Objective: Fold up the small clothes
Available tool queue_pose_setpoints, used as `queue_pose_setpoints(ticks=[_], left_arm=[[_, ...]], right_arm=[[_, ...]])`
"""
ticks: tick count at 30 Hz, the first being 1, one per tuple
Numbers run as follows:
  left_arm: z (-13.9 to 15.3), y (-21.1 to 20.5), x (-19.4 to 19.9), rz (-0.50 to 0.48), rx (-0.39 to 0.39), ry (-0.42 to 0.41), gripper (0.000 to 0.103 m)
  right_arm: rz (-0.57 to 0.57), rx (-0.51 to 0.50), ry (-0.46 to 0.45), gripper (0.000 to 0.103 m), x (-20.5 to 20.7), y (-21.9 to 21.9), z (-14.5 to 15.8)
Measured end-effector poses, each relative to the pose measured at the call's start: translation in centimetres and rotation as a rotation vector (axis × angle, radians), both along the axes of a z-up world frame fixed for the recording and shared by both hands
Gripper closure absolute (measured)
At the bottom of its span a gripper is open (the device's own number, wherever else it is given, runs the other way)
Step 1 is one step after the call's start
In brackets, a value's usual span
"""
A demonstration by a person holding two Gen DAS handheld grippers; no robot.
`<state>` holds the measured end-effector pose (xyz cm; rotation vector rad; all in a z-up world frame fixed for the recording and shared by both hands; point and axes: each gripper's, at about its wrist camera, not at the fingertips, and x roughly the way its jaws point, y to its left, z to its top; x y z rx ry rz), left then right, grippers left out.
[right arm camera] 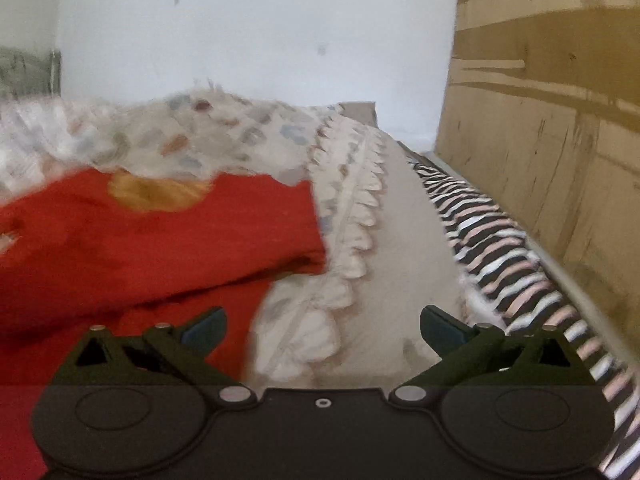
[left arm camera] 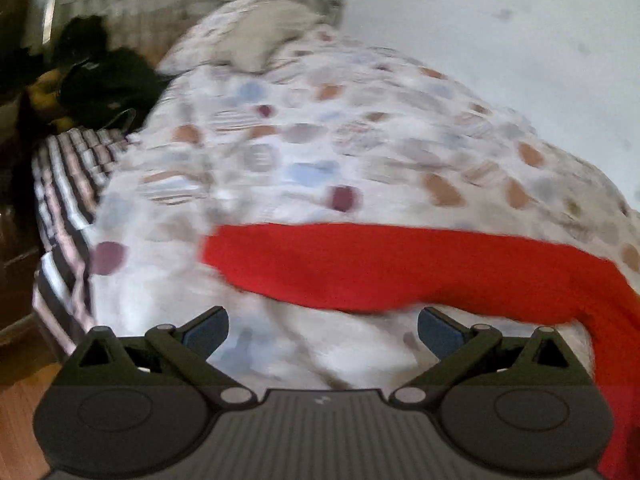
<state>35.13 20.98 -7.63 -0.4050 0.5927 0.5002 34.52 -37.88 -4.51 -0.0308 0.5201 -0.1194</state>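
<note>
A small red garment (left arm camera: 400,268) lies across the spotted duvet (left arm camera: 304,148) on the bed, stretching from the middle to the right edge of the left wrist view. My left gripper (left arm camera: 323,330) is open and empty, just short of the garment's near edge. In the right wrist view the red garment (right arm camera: 152,248) fills the left side, with an orange patch (right arm camera: 156,194) near its far edge. My right gripper (right arm camera: 323,328) is open and empty, with its left finger (right arm camera: 204,328) over the red cloth and its right finger (right arm camera: 442,330) over the beige frilled bedding (right arm camera: 384,264).
A pillow (left arm camera: 256,32) lies at the head of the bed. A dark pile of things (left arm camera: 100,76) sits at the left bedside. A striped sheet (right arm camera: 512,256) runs along the bed edge beside a wooden wall (right arm camera: 540,140). A white wall (right arm camera: 256,32) stands behind.
</note>
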Motion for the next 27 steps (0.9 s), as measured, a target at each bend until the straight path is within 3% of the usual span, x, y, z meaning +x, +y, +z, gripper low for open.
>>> queue_pose_setpoints(ticks=[6,10,13,17,18,19,22,27], left_arm=[[-1.4,5.4,1.1,0.144,-0.130,-0.054,0.000],[-2.1,7.5,1.8,0.214,-0.204,-0.105,0.002],[-2.6,8.5,2.1,0.290,-0.239,-0.096,0.033],[-2.5,8.8,1.8,0.332,-0.215,-0.124,0.088],[-2.3,8.9,1.7,0.342,-0.202,-0.139,0.096],[-2.0,8.9,1.6,0.347,-0.180,-0.156,0.101],[-0.5,8.5,1.4,0.331,-0.122,-0.208,0.102],[4.2,5.7,2.2,0.198,0.071,-0.320,0.102]], right_arm=[[-0.039,0.314,-0.067,0.001,-5.3,4.2,-1.1],[-0.013,0.377,-0.054,0.001,-5.8,7.3,-2.2],[0.007,0.329,-0.031,0.000,-5.7,8.9,-2.7],[0.012,0.317,-0.033,0.000,-5.4,9.1,-2.7],[0.007,0.330,-0.035,0.000,-5.4,8.9,-2.8],[0.004,0.341,-0.036,0.000,-5.4,8.8,-2.8],[0.004,0.350,-0.040,0.000,-5.6,8.3,-2.8],[0.001,0.348,-0.052,0.000,-5.8,8.2,-2.7]])
